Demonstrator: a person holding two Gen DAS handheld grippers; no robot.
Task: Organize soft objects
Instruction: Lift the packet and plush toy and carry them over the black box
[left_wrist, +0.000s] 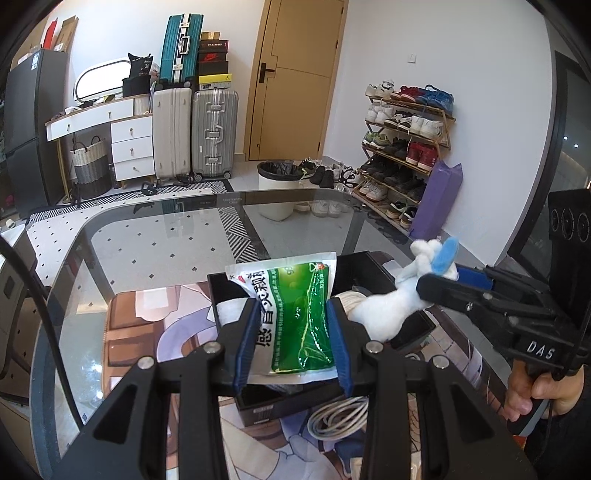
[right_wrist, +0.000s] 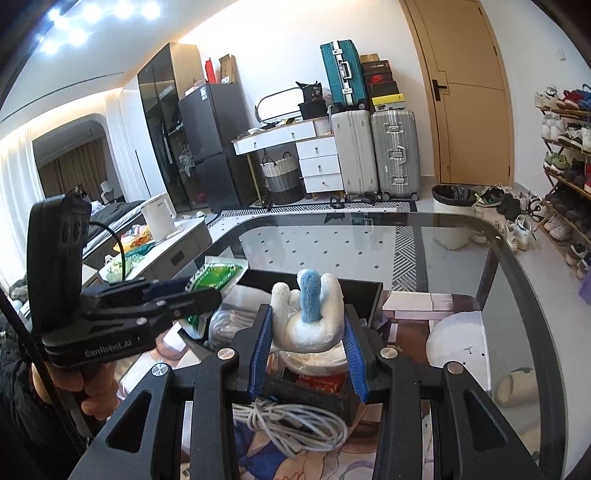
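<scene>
Presently, I list what my two cameras show. Item one: my left gripper (left_wrist: 291, 332), jaws clenched on a green-and-white packet (left_wrist: 295, 317) printed with Chinese characters; the blue pads (left_wrist: 246, 343) press both long sides of the packet, which hangs over a black box (left_wrist: 373, 273) on the glass table (left_wrist: 147, 236). In the right wrist view the same gripper (right_wrist: 207, 295) enters from nine o'clock with the packet (right_wrist: 216, 275) sticking out past its tips toward twelve. Item two: my right gripper (right_wrist: 308, 325), jaws grasping a white plush toy (right_wrist: 306, 317) with a light blue part (right_wrist: 309, 295) standing upright at its top; the toy sits between the blue pads (right_wrist: 260, 350), above the box (right_wrist: 365, 291). From the left wrist view this gripper (left_wrist: 439, 280) comes in from three o'clock, the toy (left_wrist: 388, 310) drooping from its tips over the right side of the box, just beside the packet. Item three: box contents, partly hidden; I make out white soft material (left_wrist: 231, 312) at nine o'clock of the packet and cannot tell what else lies there. Item four: a coil of grey-white cable (right_wrist: 295, 424) on the printed mat (left_wrist: 147, 325), at six o'clock of the box, touching its near wall. Item five: a white rounded object (right_wrist: 458, 339) on the table at three o'clock of the right gripper, apart from the box.
</scene>
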